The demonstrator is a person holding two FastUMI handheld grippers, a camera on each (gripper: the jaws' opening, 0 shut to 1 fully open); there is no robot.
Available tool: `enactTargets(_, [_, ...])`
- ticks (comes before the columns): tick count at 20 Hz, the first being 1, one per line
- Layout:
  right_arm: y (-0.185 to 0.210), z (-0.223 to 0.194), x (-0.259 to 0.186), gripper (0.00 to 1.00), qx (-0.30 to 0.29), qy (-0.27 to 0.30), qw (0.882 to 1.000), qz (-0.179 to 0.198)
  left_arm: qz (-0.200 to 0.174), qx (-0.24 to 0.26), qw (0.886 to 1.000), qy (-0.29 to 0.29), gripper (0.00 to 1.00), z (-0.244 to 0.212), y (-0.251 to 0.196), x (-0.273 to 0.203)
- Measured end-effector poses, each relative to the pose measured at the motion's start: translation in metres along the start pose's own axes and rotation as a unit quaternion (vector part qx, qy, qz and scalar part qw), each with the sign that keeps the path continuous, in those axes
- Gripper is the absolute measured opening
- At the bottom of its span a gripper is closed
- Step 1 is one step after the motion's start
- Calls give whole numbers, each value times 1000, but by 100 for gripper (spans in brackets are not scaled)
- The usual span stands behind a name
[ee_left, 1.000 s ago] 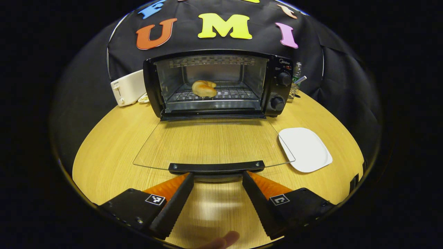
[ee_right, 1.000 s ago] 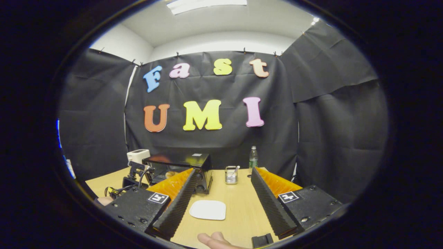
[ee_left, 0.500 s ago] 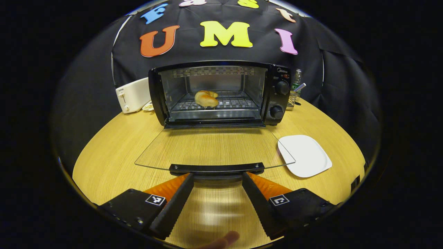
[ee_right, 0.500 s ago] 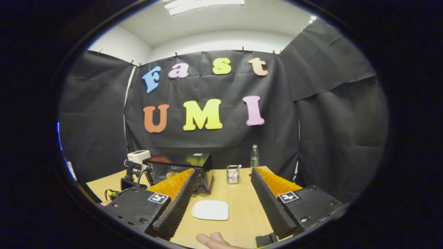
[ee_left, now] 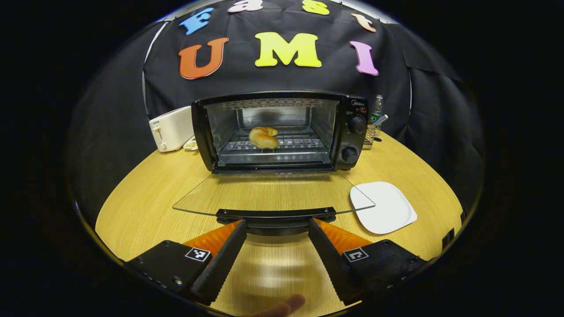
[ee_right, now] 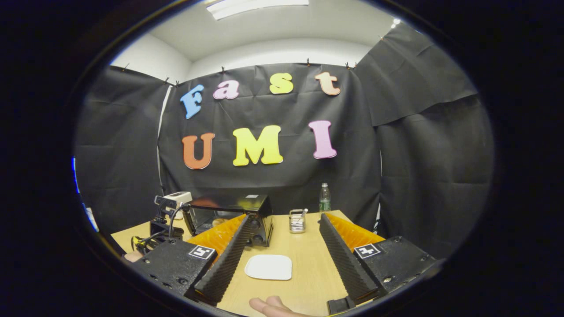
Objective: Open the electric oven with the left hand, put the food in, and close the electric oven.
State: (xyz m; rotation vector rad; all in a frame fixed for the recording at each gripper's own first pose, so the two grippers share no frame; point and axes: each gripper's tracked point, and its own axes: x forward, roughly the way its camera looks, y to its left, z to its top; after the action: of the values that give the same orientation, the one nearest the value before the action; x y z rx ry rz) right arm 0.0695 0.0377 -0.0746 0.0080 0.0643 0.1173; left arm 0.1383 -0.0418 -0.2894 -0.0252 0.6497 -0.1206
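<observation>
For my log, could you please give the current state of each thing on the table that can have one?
Oven door: open, folded down flat.
Door handle: ungripped, at the left gripper's fingertips.
Bread: on the oven rack.
White plate: empty.
Left gripper: open.
Right gripper: open, holding nothing.

Clear glass oven door over matt wood-grain table

Left gripper level and low, fingers spread wide apart, nothing clamped between them; fingertip of holding hand at bottom edge. Right gripper raised, level, fingers parted wide, empty; holding hand's fingers below.
</observation>
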Motion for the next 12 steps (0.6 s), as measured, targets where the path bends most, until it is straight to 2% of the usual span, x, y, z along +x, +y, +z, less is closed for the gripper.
enactTargets(2, [0,0,-1,96,-1,-1,1000,1,1,2,1000,-11,94,10,0,-3])
enactTargets(4, [4,5,-3,99,-1,-9,1000,8,1,2,1000,-19,94,17,0,-3])
enactTargets(5, [4,6,-3,96,-2,-12,1000,11,1,2,1000,-22,94,21,1,-4])
enactTargets(12, [7,9,-5,96,-6,-15,1000,15,3,3,998,-61,94,63,3,-5])
